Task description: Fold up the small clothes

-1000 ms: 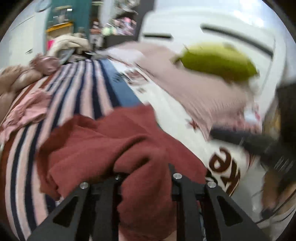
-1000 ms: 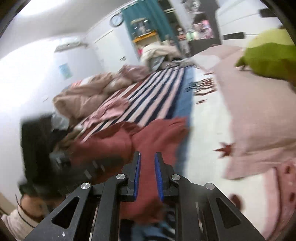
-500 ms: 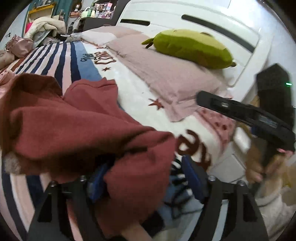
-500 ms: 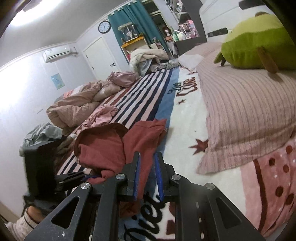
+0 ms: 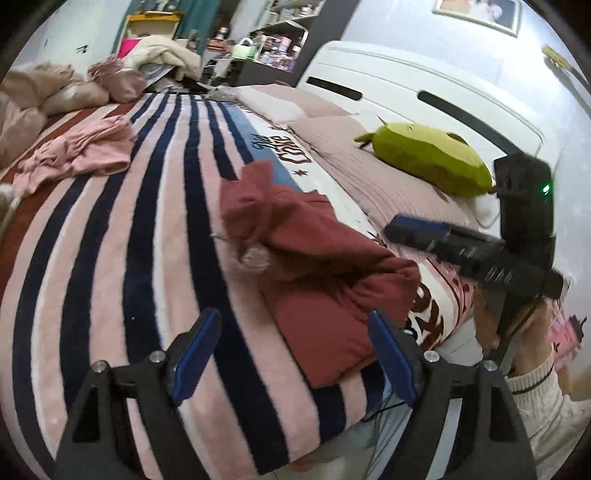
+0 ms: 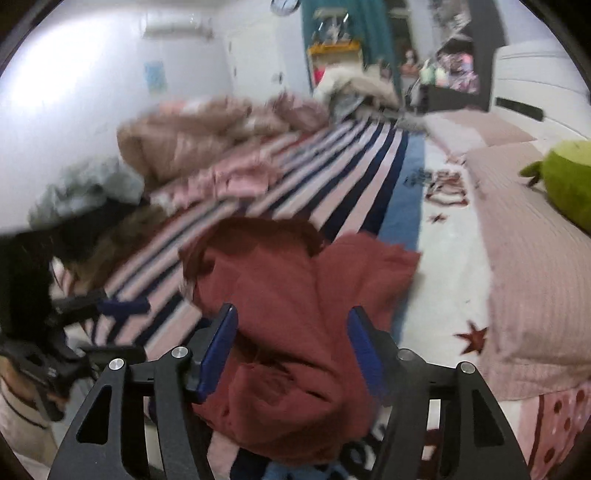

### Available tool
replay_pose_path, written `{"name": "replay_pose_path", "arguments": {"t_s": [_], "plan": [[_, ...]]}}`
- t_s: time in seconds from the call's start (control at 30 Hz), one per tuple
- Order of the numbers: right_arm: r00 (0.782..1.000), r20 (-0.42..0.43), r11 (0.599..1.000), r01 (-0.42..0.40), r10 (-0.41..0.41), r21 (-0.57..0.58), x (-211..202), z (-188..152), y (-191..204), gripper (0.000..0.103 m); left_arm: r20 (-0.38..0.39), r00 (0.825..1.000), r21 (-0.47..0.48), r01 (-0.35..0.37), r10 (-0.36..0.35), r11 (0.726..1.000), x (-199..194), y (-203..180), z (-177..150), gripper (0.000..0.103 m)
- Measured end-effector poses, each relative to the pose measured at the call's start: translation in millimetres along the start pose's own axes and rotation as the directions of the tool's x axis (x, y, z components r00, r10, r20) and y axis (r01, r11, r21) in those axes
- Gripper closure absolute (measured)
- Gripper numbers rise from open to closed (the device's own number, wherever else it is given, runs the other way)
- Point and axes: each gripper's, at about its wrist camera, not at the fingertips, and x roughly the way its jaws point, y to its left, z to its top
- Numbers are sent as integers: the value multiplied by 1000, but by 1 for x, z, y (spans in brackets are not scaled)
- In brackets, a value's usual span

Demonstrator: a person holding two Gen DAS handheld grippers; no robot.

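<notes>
Left tongs (image 5: 291, 352): wide, empty | right tongs (image 6: 291, 347): opening, straddling red garment (image 6: 295, 295), released

A home bedroom — a bed (image 5: 110, 258) with striped blanket, pillows (image 5: 369, 173), heaped bedding (image 6: 192, 136) and a wall clock (image 6: 284, 4).

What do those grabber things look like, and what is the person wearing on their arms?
Each one is black, with two angular fingers, silver screws and blue pads: the left gripper and the right gripper. The right one carries a black box with a small green light. The person wears a cream knitted sleeve.
</notes>
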Motion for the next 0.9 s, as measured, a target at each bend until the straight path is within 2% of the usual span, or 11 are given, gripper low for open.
{"name": "replay_pose_path", "arguments": {"t_s": [0.07, 0.13, 0.27, 0.4, 0.5, 0.6, 0.73, 0.9], "plan": [[997, -59, 998, 51, -53, -26, 18, -6, 8, 47, -5, 1000, -12, 8, -8, 1000, 4, 5, -3, 24], [994, -70, 996, 88, -88, -5, 22, -17, 5, 48, -20, 1000, -22, 15, -16, 1000, 13, 8, -5, 24], [997, -57, 984, 61, -52, 167, 7, -50, -26, 48, -49, 998, -33, 35, -37, 999, 33, 12, -5, 24], [994, -59, 963, 109, -97, 248, -5, -81, -50, 48, -80, 995, -40, 50, -53, 998, 56, 14, -5, 24], [993, -93, 959, 100, -78, 264, 0, -89, -54, 48, -86, 992, -60, 82, -87, 995, 67, 15, -4, 24], [993, -91, 972, 95, -77, 215, -5, -70, -48, 48, -79, 993, -62, 80, -85, 995, 66, 16, 0, 24], [998, -34, 991, 51, -47, 125, -15, -31, -35, 48, -62, 996, -52, 67, -71, 996, 55, 23, 4, 24], [998, -57, 1000, 2, -2, -10, 9, 1, 1, 40, -6, 999, -111, 31, -32, 993, 34, 51, 6, 24]]}}
